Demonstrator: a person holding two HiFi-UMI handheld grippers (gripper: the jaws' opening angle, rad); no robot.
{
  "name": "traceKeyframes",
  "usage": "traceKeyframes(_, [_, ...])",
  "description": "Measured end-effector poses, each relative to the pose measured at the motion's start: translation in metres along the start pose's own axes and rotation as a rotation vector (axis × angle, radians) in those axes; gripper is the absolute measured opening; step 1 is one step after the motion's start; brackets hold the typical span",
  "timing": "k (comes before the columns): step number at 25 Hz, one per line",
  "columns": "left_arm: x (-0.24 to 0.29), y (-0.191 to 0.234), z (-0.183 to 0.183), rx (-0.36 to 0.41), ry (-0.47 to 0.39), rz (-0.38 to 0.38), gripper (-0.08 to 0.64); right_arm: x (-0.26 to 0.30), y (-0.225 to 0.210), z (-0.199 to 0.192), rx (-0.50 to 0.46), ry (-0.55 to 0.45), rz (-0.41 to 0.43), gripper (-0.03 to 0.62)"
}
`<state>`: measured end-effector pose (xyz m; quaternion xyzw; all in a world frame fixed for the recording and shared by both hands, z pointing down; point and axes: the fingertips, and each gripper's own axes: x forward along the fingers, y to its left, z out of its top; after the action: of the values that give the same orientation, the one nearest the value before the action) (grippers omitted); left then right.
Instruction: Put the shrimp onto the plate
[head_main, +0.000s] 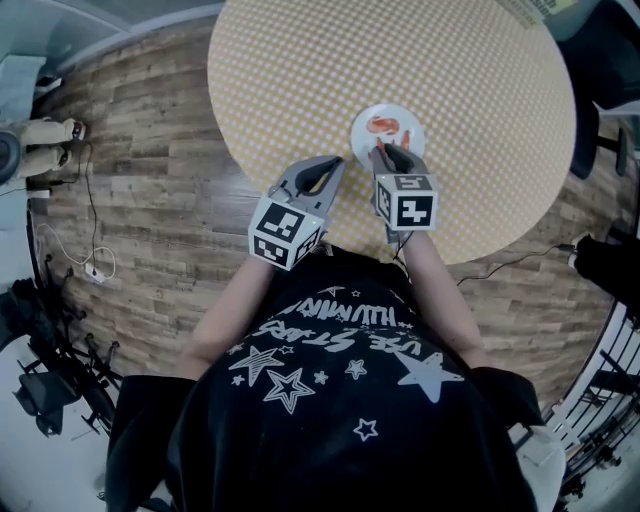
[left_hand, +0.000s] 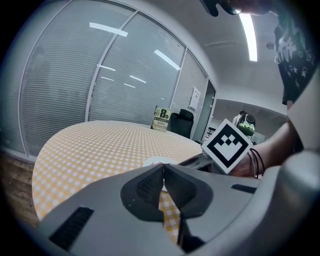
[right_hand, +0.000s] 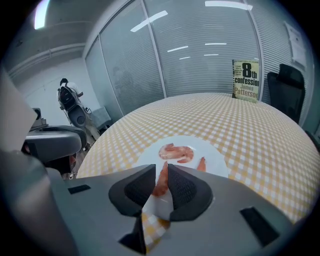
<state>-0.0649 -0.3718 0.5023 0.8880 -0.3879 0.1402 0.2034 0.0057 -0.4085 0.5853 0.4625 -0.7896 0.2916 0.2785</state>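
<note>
A small white plate (head_main: 362, 141) stands on the round table with the yellow checked cloth (head_main: 400, 60), near its front edge. A pink shrimp (head_main: 383, 125) lies on it; in the right gripper view that shrimp (right_hand: 176, 152) is curled at the plate's (right_hand: 215, 151) middle and a second one (right_hand: 201, 163) lies beside it. My right gripper (right_hand: 161, 174) is shut on a third shrimp (right_hand: 161, 182), just above the plate's near part. My left gripper (left_hand: 163, 169) hovers at the table edge left of the plate (left_hand: 152, 161), shut and holding nothing.
A book (right_hand: 245, 75) stands upright at the table's far side, with a dark office chair (right_hand: 287, 85) behind it. Glass walls with blinds ring the room. The floor (head_main: 140, 200) is wood plank, with cables and equipment at the left.
</note>
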Motion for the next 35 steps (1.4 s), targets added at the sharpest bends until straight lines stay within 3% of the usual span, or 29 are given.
traceKeyframes(15, [-0.032, -0.006, 0.003, 0.032, -0.046, 0.005, 0.009, -0.034, 0.017, 0.005, 0.000, -0.084, -0.013, 0.072])
traceKeyframes(28, [-0.104, -0.027, 0.000, 0.062, -0.125, 0.027, 0.009, -0.108, 0.055, -0.020, 0.015, -0.204, -0.037, 0.072])
traceKeyframes(35, [-0.137, -0.058, -0.011, 0.089, -0.151, -0.019, 0.009, -0.149, 0.073, -0.046, 0.051, -0.253, -0.073, 0.072])
